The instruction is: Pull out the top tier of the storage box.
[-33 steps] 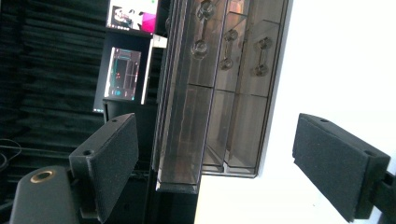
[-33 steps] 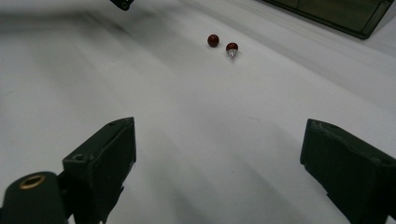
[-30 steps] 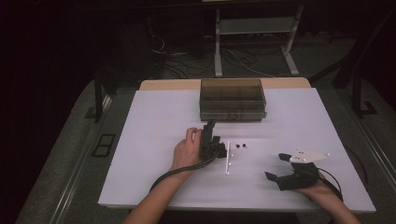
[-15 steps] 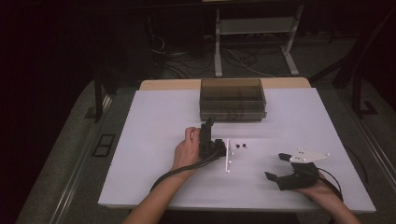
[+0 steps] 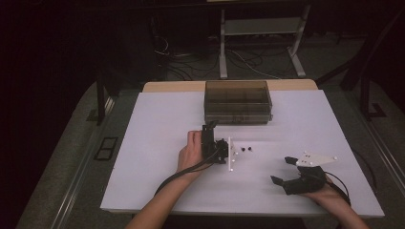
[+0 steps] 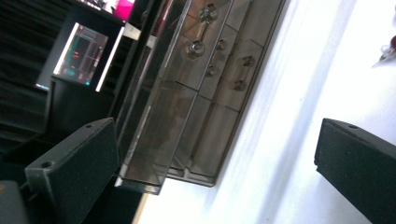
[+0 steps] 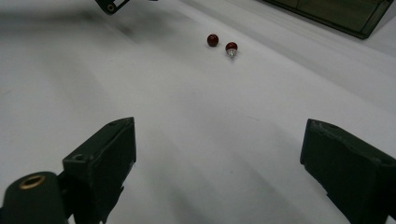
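Two small dark red beads [image 5: 246, 149] are lying side by side on the white table [image 5: 157, 124], in front of the smoky clear compartment box [image 5: 238, 100]. The left claw [image 5: 210, 131] is being held just to the left of the beads, pointed toward the box, with its jaws spread wide and nothing between them. The right claw [image 5: 282, 171] is being held near the table's front edge, well apart from the beads, aimed at them; its jaws are also standing wide apart, empty, with the beads [image 7: 222, 43] seen far ahead between them.
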A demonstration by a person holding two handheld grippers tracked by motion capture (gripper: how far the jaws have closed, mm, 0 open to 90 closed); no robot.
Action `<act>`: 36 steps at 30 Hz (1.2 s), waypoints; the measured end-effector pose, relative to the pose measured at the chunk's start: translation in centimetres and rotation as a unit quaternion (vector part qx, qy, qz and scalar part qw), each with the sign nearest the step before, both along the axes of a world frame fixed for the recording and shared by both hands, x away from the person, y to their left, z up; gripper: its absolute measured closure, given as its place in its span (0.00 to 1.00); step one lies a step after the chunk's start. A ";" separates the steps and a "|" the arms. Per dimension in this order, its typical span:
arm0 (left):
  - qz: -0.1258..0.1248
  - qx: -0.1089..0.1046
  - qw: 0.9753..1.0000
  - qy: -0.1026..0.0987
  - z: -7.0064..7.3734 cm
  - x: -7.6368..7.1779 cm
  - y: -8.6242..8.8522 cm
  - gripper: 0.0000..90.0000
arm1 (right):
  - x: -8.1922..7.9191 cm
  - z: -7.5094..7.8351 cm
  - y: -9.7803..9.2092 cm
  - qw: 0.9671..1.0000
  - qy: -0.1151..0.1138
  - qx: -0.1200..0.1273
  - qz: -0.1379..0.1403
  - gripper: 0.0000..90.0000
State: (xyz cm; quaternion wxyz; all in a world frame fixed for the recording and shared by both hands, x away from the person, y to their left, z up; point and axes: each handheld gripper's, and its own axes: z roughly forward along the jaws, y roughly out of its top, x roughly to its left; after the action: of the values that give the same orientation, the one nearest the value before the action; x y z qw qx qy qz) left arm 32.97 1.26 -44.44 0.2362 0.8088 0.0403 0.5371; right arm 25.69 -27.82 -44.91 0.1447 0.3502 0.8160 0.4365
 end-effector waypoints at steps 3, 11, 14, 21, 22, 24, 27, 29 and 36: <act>0.000 -0.010 1.000 0.013 0.0 0.0 0.0 0.00 | 0.0 0.0 0.1 1.000 0.000 0.000 0.001 0.11; -0.002 -0.033 0.999 0.037 -0.1 0.2 0.1 0.00 | 0.0 0.0 0.1 1.000 0.002 0.001 0.002 0.11; -0.002 -0.044 0.998 0.048 0.0 0.2 0.1 0.00 | 0.0 0.0 0.1 1.000 0.002 0.001 0.002 0.11; -0.004 -0.065 0.995 0.071 0.2 0.5 0.3 0.00 | 0.0 -0.1 0.2 1.000 0.003 0.001 0.003 0.11; -0.002 -0.065 0.995 0.076 0.3 0.5 0.4 0.00 | 0.0 -0.1 0.2 1.000 0.003 0.001 0.003 0.11; -0.002 -0.071 0.994 0.081 0.3 0.5 0.4 0.00 | 0.0 -0.1 0.2 1.000 0.003 0.002 0.002 0.11; -0.003 -0.086 0.992 0.095 0.3 0.6 0.5 0.00 | 0.0 -0.1 0.1 1.000 0.003 0.001 0.001 0.11; -0.002 -0.098 0.989 0.107 0.3 0.7 0.6 0.00 | 0.0 -0.1 0.1 1.000 0.002 0.001 0.001 0.11; -0.005 -0.123 0.984 0.132 0.4 0.9 0.7 0.00 | 0.0 0.0 0.1 1.000 0.002 0.001 0.001 0.11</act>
State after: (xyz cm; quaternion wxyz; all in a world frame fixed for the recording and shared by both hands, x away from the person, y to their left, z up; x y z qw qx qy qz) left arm 33.87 1.98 -44.05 0.3291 0.8374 0.1332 0.4156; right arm 25.69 -27.69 -44.93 0.1423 0.3502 0.8163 0.4368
